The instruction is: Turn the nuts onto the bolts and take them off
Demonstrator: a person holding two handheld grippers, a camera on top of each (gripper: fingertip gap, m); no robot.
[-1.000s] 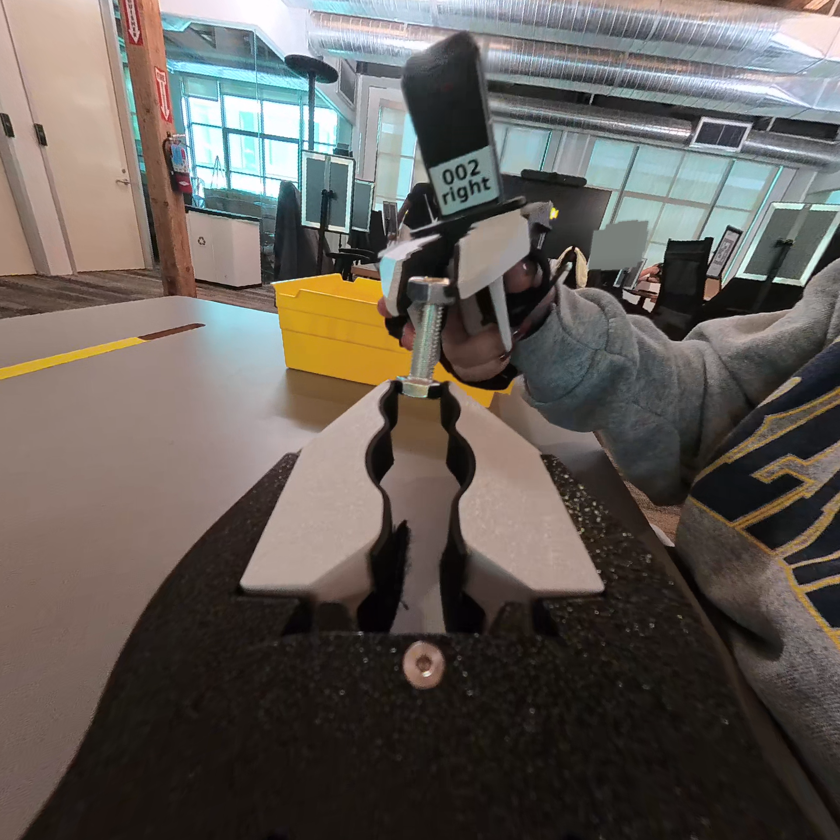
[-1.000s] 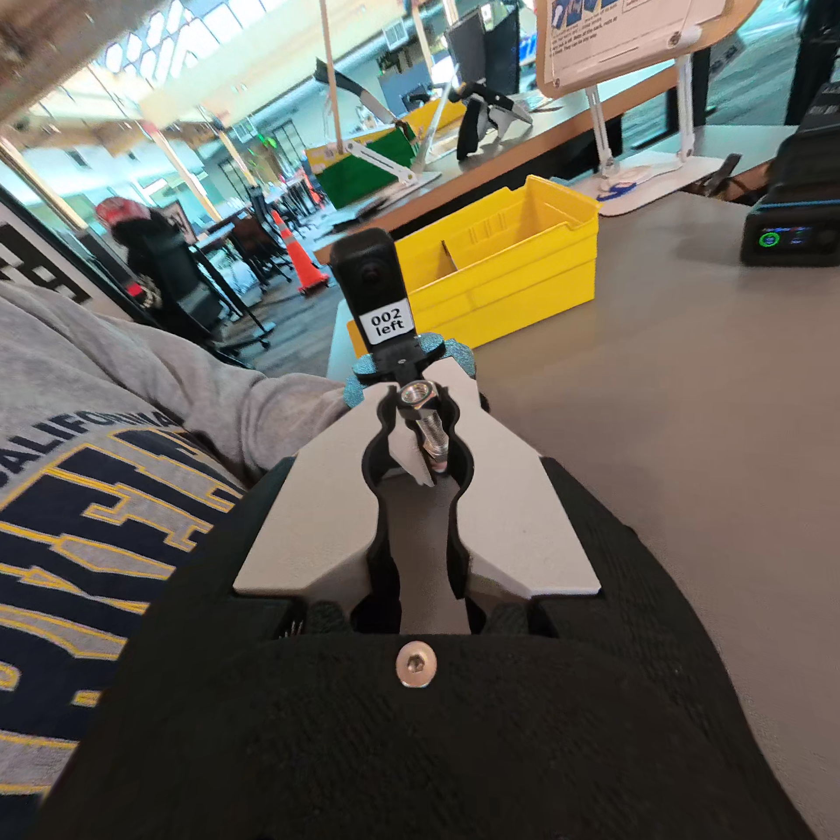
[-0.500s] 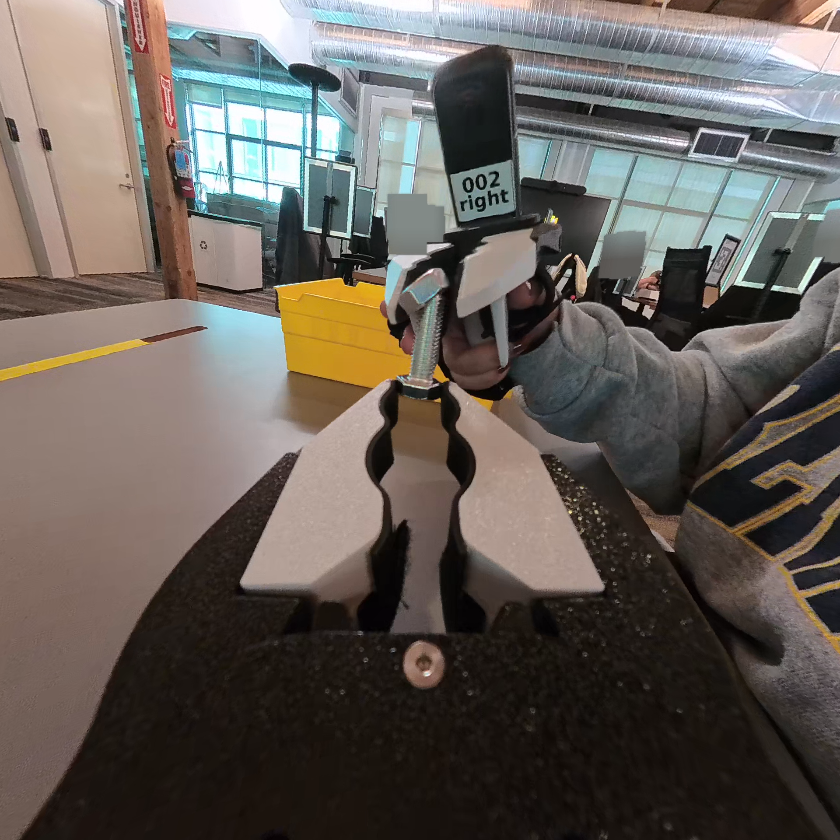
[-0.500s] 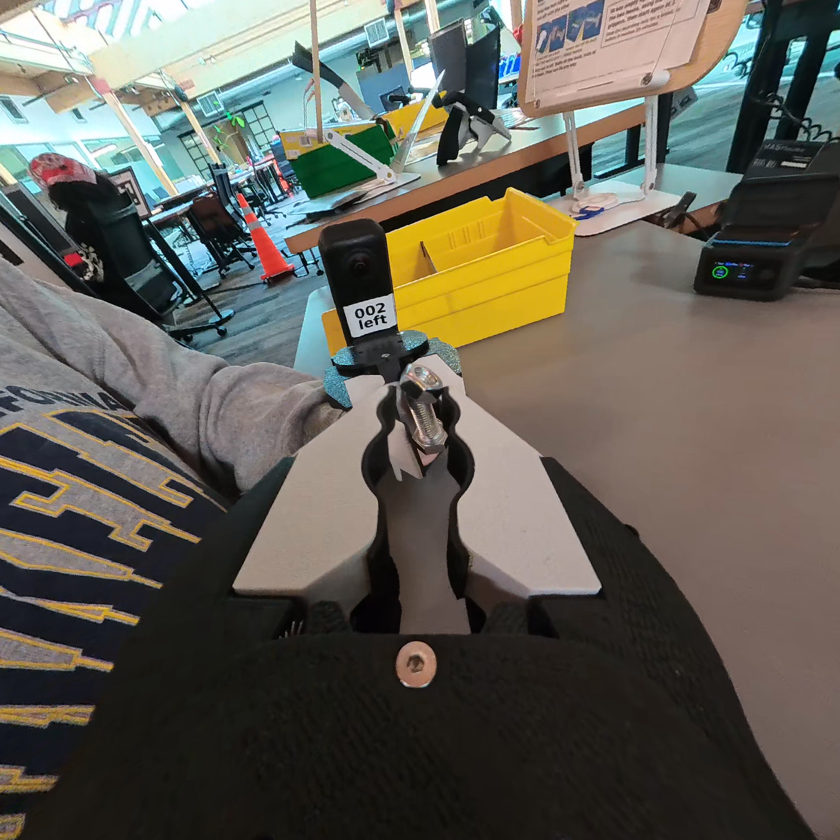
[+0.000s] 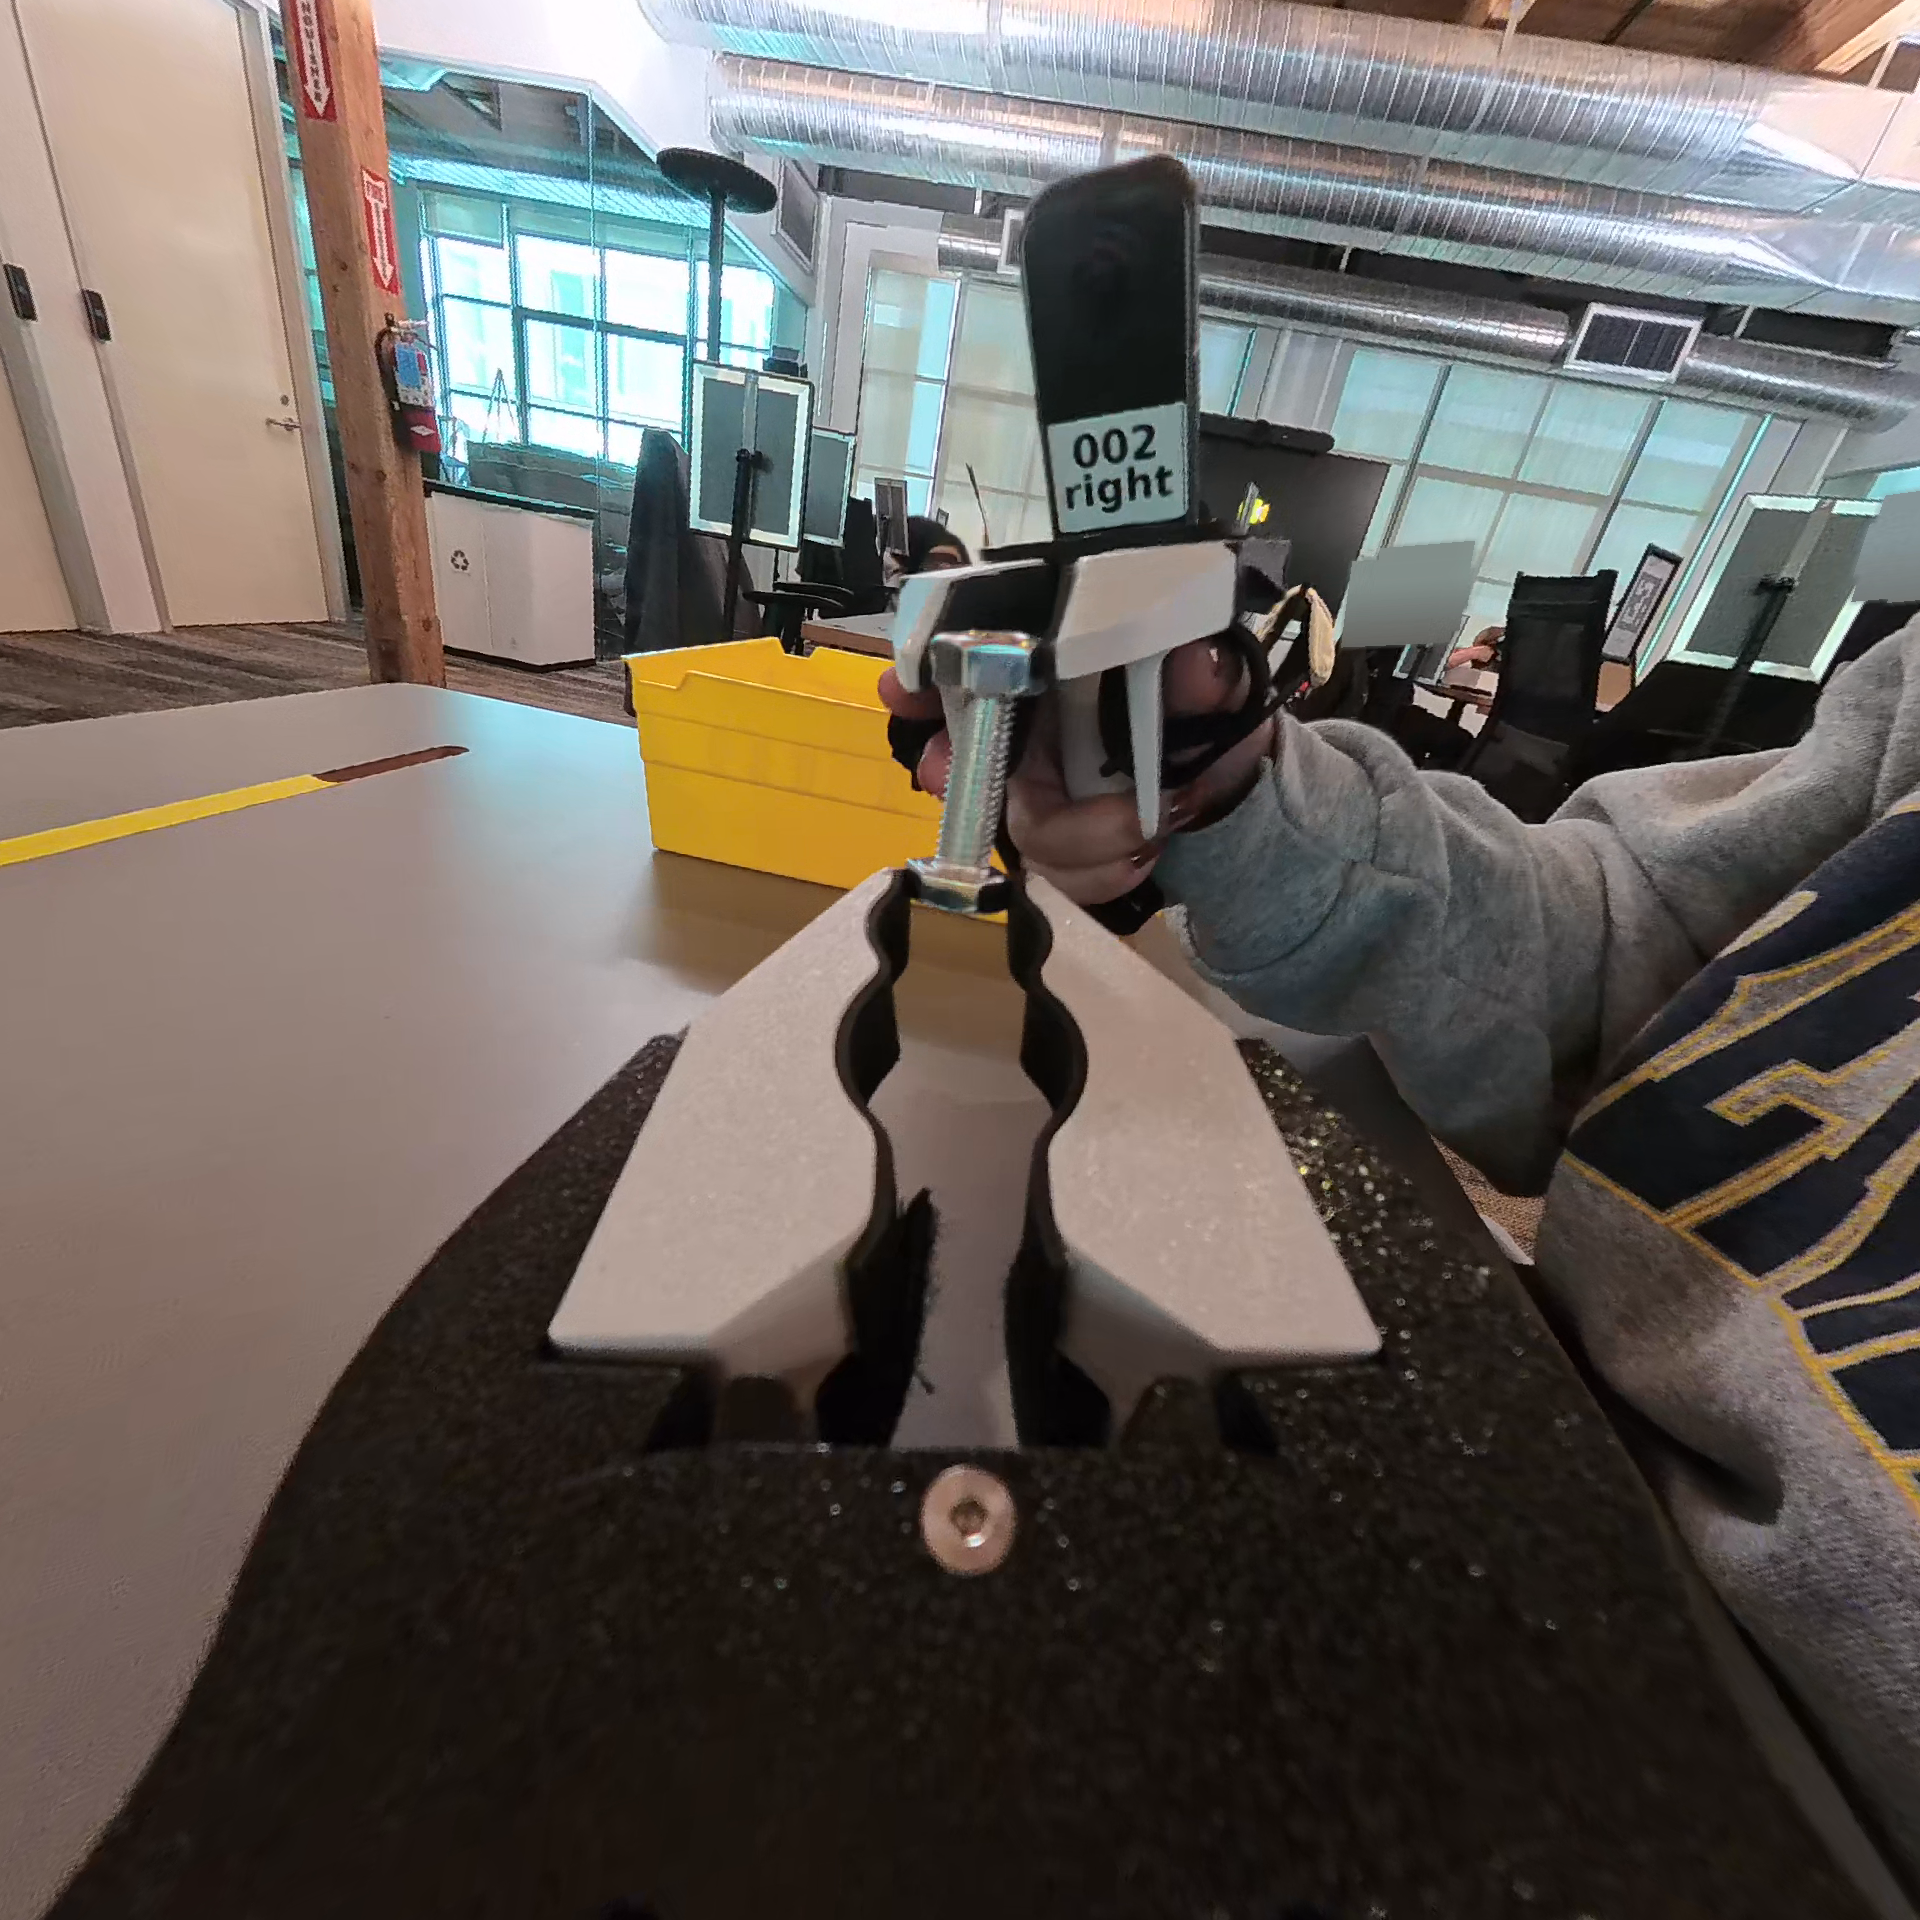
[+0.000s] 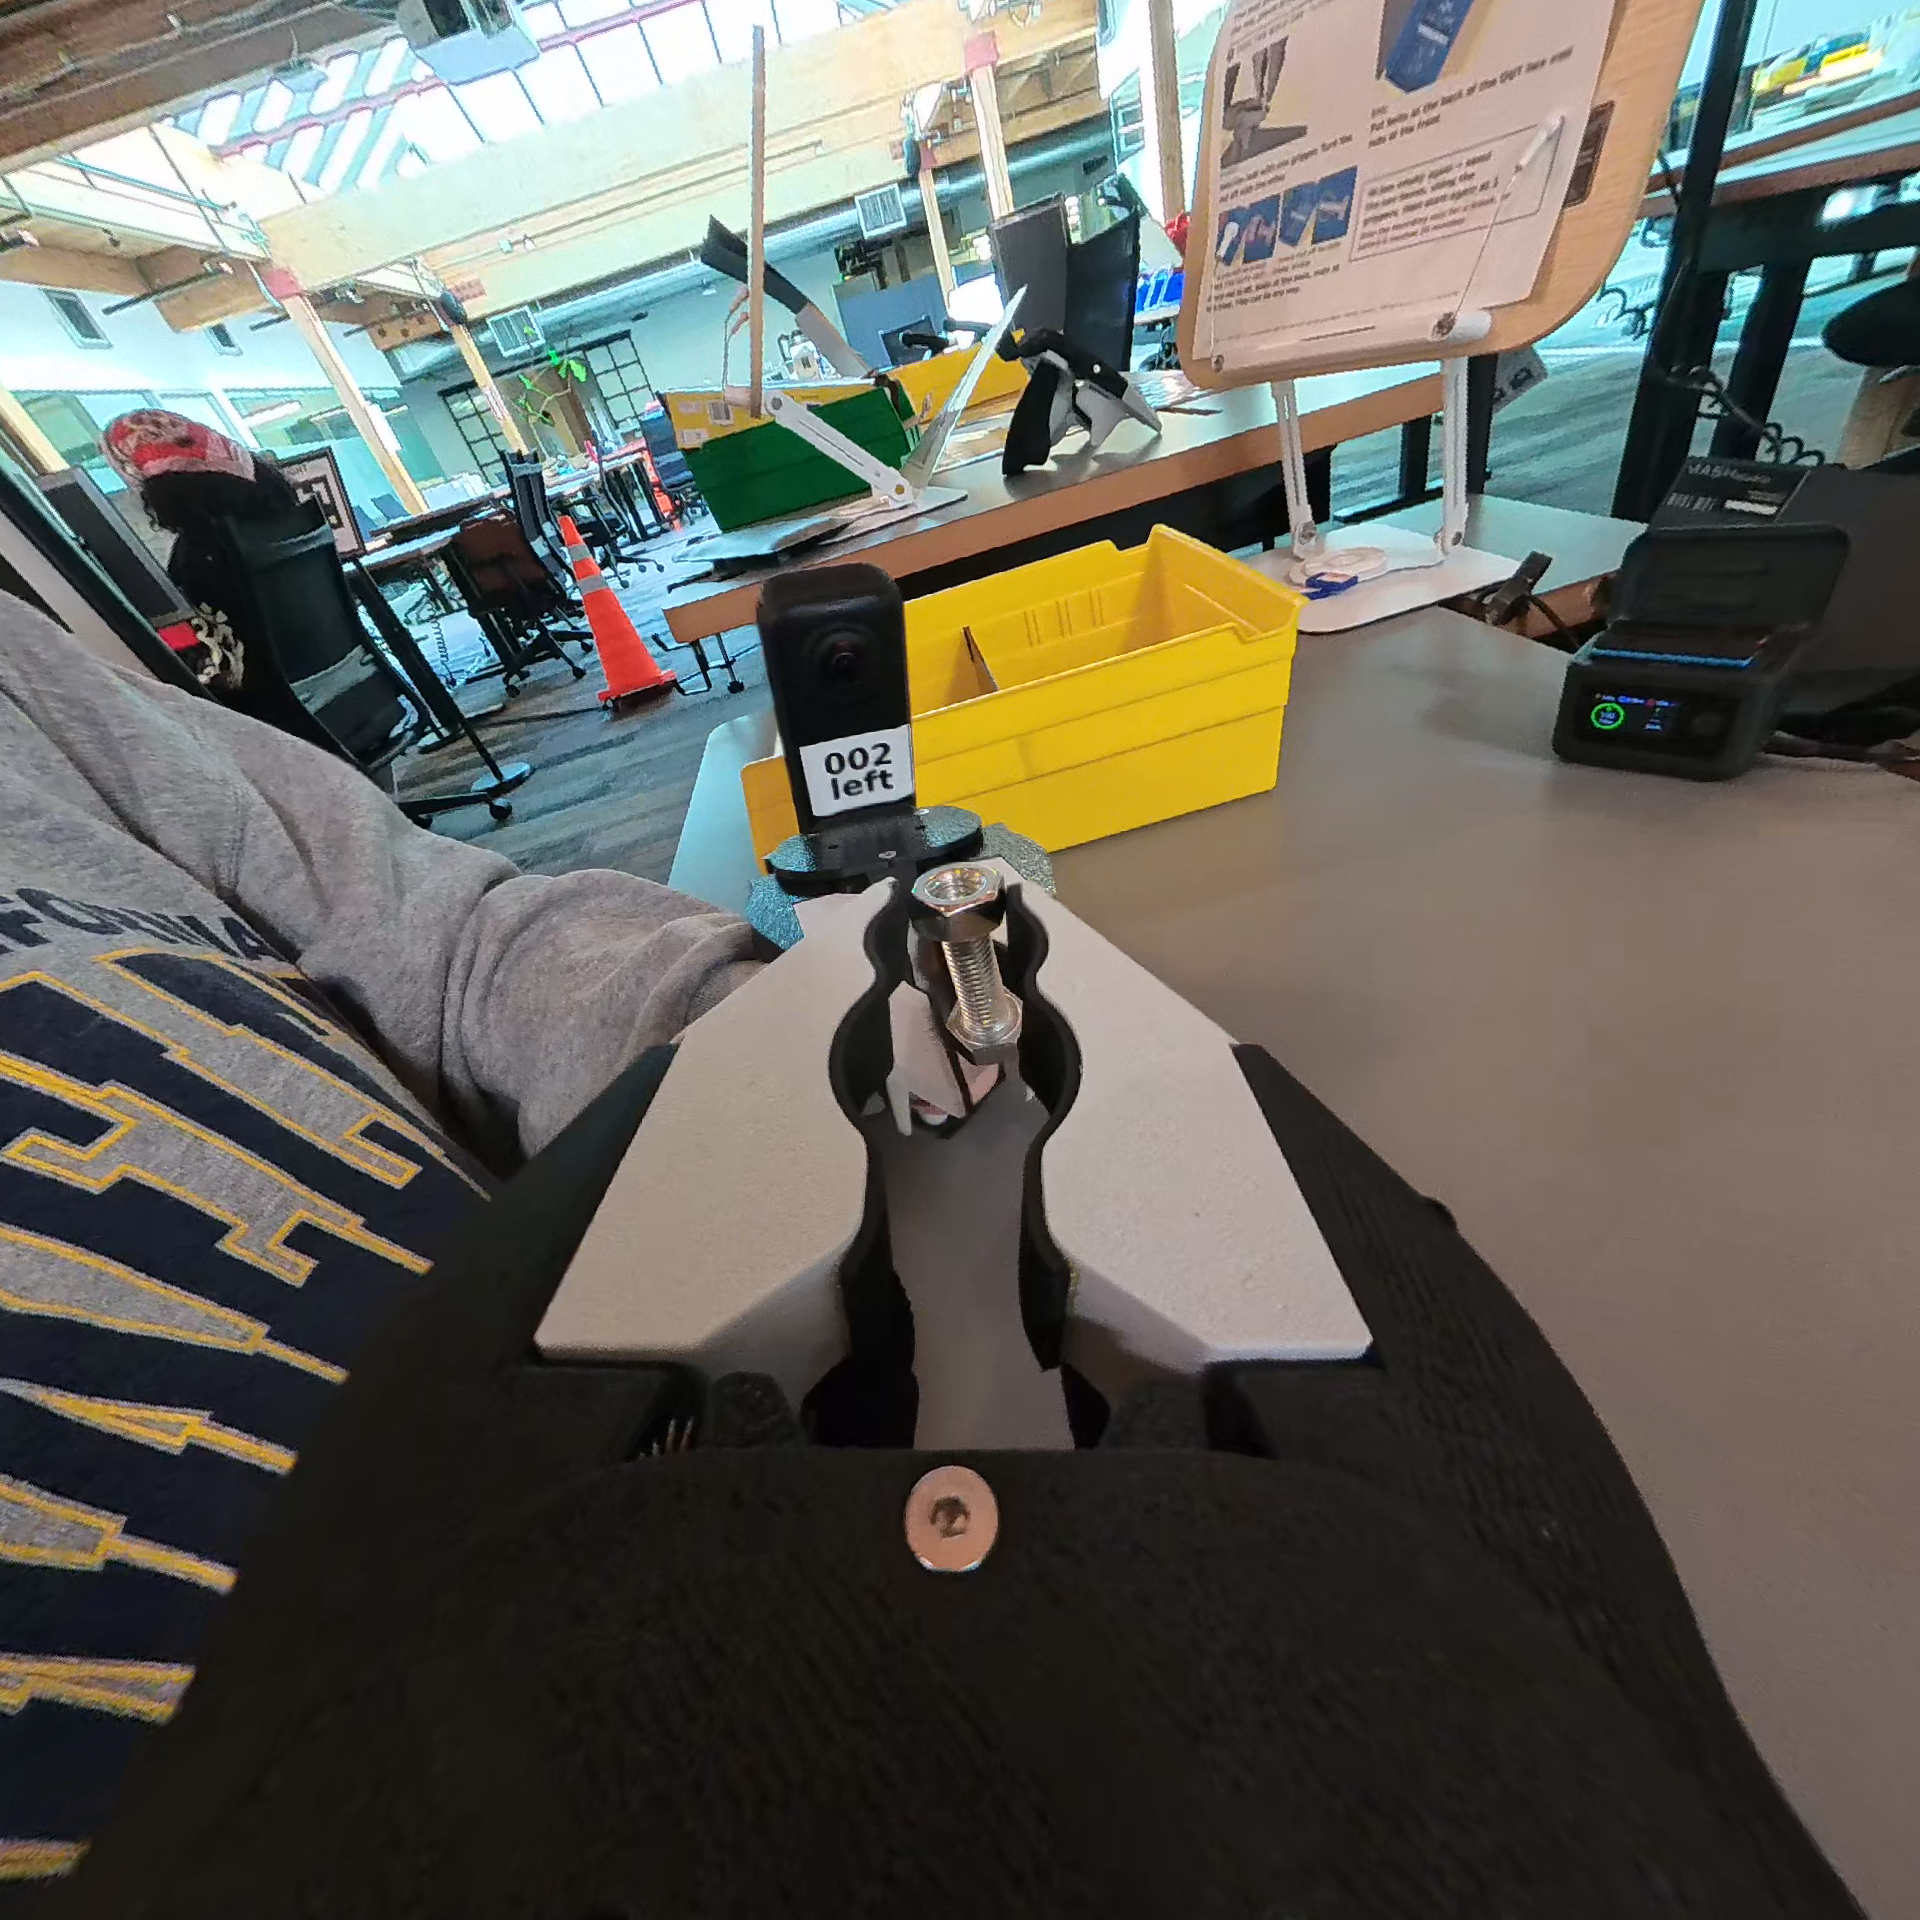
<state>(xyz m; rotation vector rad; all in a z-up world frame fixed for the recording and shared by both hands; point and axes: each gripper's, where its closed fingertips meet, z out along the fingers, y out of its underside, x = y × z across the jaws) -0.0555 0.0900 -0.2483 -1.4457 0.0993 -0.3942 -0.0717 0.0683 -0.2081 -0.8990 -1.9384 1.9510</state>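
Observation:
A silver bolt (image 5: 971, 769) stands upright between my two grippers above the grey table (image 5: 312, 987). My left gripper (image 5: 958, 904) is shut on the nut (image 5: 956, 888) at the bolt's lower end. My right gripper (image 5: 1023, 644) faces it from above and is shut on the bolt's hex head (image 5: 982, 665). In the right wrist view, my right gripper (image 6: 954, 906) clamps the head, the bolt (image 6: 971, 977) runs down and towards the camera, and the nut (image 6: 985, 1031) sits at its near end. The left gripper's white fingertips (image 6: 914, 1086) show just below the nut.
A yellow bin (image 5: 769, 748) (image 6: 1122, 707) stands on the table behind the grippers. A black device with a lit screen (image 6: 1704, 675) and a document stand (image 6: 1382, 187) are at the right. The person's grey sleeve (image 5: 1403, 914) reaches in from the right. A yellow tape line (image 5: 156, 831) crosses the left of the table. There is about 4 cm between the tips of the two grippers.
My right gripper has rocked with the bolt head: the bolt tilted left half a second ago and stands upright now. The nut has stayed in my left gripper.

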